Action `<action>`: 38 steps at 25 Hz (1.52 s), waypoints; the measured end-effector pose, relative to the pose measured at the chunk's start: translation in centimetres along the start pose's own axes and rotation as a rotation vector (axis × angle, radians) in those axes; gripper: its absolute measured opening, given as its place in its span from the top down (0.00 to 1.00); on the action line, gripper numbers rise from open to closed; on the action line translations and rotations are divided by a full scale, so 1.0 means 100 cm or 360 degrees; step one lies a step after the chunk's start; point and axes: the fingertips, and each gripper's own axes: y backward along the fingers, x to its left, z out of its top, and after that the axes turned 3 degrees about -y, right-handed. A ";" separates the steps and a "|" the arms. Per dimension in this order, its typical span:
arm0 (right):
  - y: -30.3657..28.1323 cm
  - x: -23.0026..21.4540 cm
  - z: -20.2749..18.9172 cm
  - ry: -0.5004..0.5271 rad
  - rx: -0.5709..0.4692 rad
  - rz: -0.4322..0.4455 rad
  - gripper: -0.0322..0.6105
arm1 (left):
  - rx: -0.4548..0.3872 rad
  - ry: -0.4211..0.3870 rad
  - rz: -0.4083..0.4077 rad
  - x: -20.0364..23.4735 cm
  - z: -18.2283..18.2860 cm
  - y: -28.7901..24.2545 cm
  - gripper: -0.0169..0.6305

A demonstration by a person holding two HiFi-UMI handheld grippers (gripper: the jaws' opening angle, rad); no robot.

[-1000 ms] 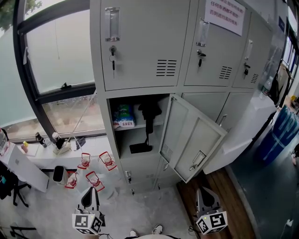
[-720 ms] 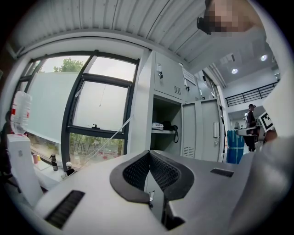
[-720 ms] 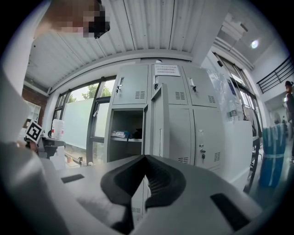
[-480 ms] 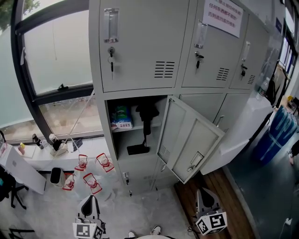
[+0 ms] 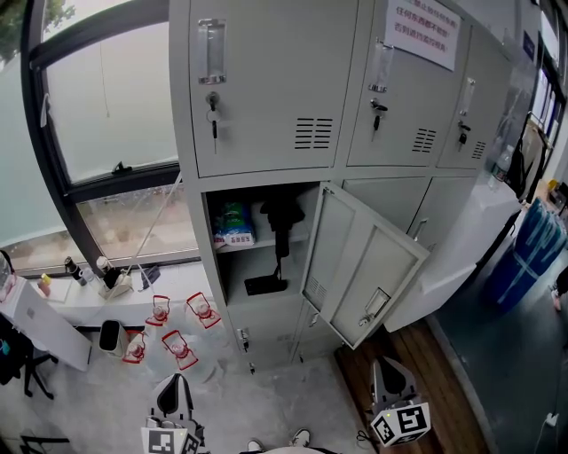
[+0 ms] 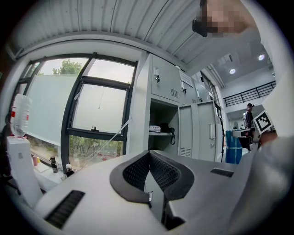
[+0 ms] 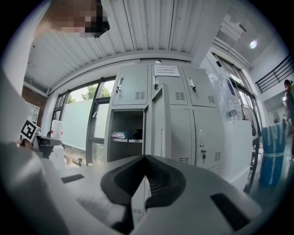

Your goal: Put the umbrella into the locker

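The person holds two grippers low in front of a grey locker [image 5: 266, 89]. The left gripper [image 5: 175, 381] has its two jaws pressed together, with nothing between them. The right gripper [image 5: 391, 365] is the same: in the right gripper view its pads meet at the tip and hold nothing. Both are well apart from the locker.

The head view shows three closed upper doors, and a key [image 5: 213, 111] hangs in each of the three locks. One paper notice [image 5: 424, 27] is on the middle door. Below them, one compartment is open, its door [image 5: 368, 266] swung out to the right.

Inside this compartment there is one shelf [image 5: 266, 241]. On it lies one black thing, which seems to be the umbrella [image 5: 282, 213], just beside one blue and white packet [image 5: 234, 223]. A dark strap hangs down from it towards one flat dark thing [image 5: 266, 285] on the compartment floor.

On the floor, left of the locker and under the window [image 5: 106, 89], stand four clear bottles [image 5: 160, 310] with red handles
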 end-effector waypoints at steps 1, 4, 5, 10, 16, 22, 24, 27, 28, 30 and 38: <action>-0.001 0.002 0.000 -0.0001 -0.0002 0.0007 0.92 | 0.0000 0.0001 -0.0002 0.000 0.000 0.000 0.94; -0.003 0.004 0.001 -0.0048 -0.0008 -0.0004 0.92 | 0.0005 -0.0006 -0.0005 0.000 -0.001 0.000 0.94; -0.003 0.004 0.001 -0.0062 -0.0007 -0.0009 0.92 | 0.0009 -0.0014 -0.0005 0.000 -0.001 0.000 0.94; -0.003 0.004 -0.005 -0.0022 0.0018 0.0013 0.92 | 0.0032 -0.0042 -0.0005 0.003 -0.002 -0.001 0.94; -0.006 0.005 -0.008 -0.0027 0.0027 0.0022 0.92 | 0.0029 -0.0047 -0.0021 0.001 0.000 -0.003 0.94; -0.009 0.006 -0.010 -0.0022 0.0042 0.0026 0.92 | 0.0028 -0.0039 -0.0024 0.002 0.000 -0.006 0.94; -0.010 0.006 -0.011 -0.0021 0.0043 0.0028 0.93 | 0.0032 -0.0028 -0.0024 0.001 -0.001 -0.007 0.94; -0.011 0.007 -0.010 -0.0031 0.0041 0.0030 0.92 | 0.0031 -0.0026 -0.0035 -0.001 -0.003 -0.010 0.94; -0.012 0.007 -0.009 -0.0030 0.0040 0.0035 0.92 | 0.0026 -0.0026 -0.0042 -0.003 -0.002 -0.012 0.94; -0.013 0.009 -0.009 -0.0025 0.0035 0.0050 0.92 | 0.0008 -0.0027 -0.0060 -0.009 0.000 -0.015 0.94; -0.012 0.014 -0.008 -0.0026 0.0046 0.0057 0.92 | -0.0032 -0.0026 -0.0115 -0.023 0.005 -0.022 0.94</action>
